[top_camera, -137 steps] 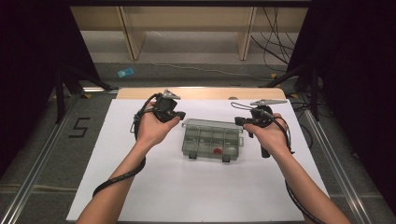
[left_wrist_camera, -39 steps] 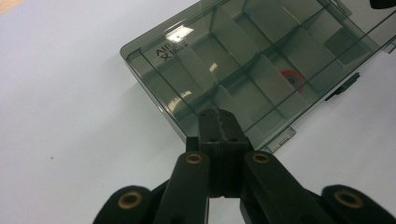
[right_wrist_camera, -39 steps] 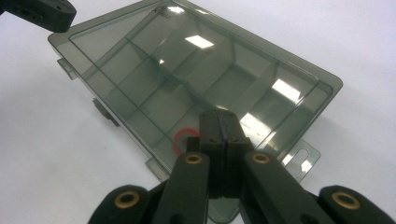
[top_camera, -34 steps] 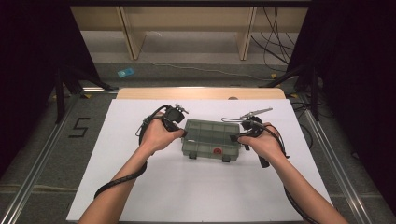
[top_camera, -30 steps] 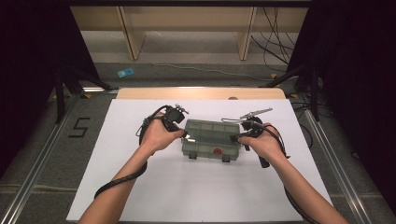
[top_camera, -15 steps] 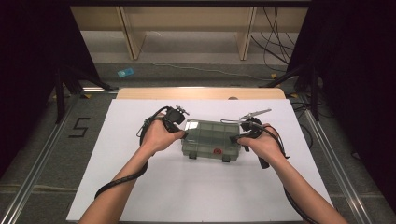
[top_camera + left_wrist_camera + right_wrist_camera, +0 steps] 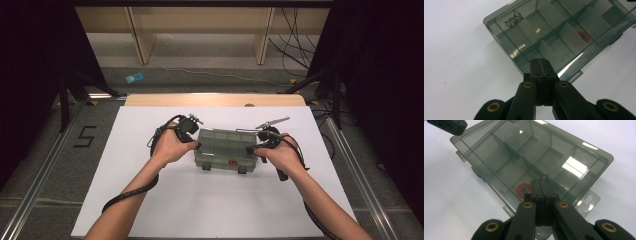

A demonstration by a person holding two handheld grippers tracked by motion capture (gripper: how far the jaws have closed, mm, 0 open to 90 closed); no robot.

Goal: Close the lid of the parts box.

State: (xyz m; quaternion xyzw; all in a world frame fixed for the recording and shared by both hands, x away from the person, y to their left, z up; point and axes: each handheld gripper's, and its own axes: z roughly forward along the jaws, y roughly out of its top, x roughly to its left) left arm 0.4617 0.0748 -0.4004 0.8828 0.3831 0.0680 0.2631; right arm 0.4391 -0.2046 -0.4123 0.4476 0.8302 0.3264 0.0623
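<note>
Between left tool [image 7: 196, 145] and right tool [image 7: 249, 149]: compartment box [image 7: 223, 146].

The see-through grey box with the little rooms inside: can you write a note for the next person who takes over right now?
Left hand-held gripper: jaws shut, holding nothing, tips at the left end of the smoky grey transparent plastic compartment box.
Right hand-held gripper: jaws shut, holding nothing, tips over the box's right end.
Box: on the white table sheet, lid closed. A small red ring lies in one compartment near the front.
Done: both grippers are at the box's ends.
Left: probably opening the lid; the front latches look shut.
</note>
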